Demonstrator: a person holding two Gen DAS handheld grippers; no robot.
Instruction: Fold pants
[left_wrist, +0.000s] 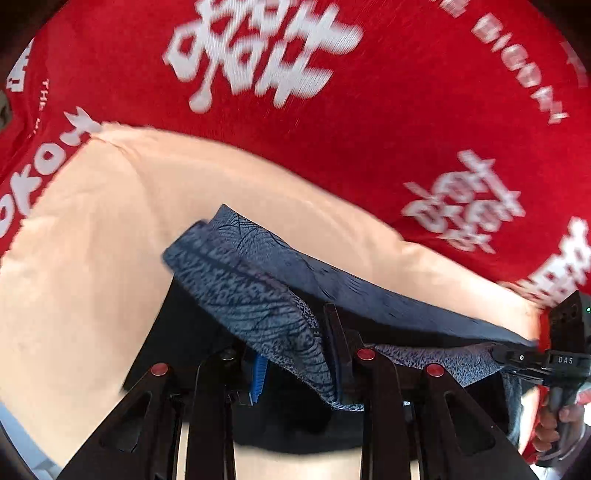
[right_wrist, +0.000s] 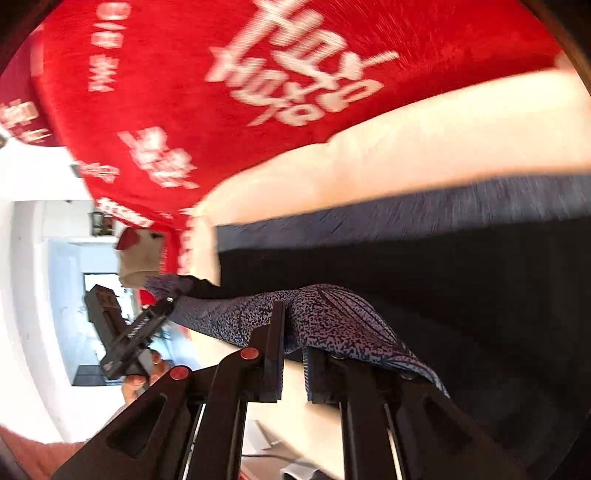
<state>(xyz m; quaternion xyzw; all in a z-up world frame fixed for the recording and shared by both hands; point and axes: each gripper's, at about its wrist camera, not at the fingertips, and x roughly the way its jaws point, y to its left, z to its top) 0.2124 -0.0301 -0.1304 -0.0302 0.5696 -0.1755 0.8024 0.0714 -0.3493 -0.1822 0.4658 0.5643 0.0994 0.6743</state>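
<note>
Left gripper (left_wrist: 295, 354): your fingers are closed on a bunched fold of the pants (left_wrist: 258, 295); the blue-grey patterned cloth drapes over the right finger and hides the tip, and a blue pad shows on the left finger.
Right gripper (right_wrist: 291, 350): your two fingers pinch the same patterned cloth (right_wrist: 332, 317), with fabric crossing the narrow gap and spilling over the right finger.
Pants: held up between your two grippers, stretched in a band from one to the other; the dark inner side hangs below the speckled edge.
Cross view, left camera: your right gripper (left_wrist: 517, 356) sits at the far right edge, gripping the other end of the band, your hand (left_wrist: 550, 424) under it.
Cross view, right camera: your left gripper (right_wrist: 162, 306) is at left, cloth caught at its tip, your fingers (right_wrist: 144, 373) on the handle.
Behind the pants: your red shirt (left_wrist: 332, 129) with white lettering, and pale peach cloth (left_wrist: 110, 221) below it.
Sharpness: both views blurred; print unreadable.
</note>
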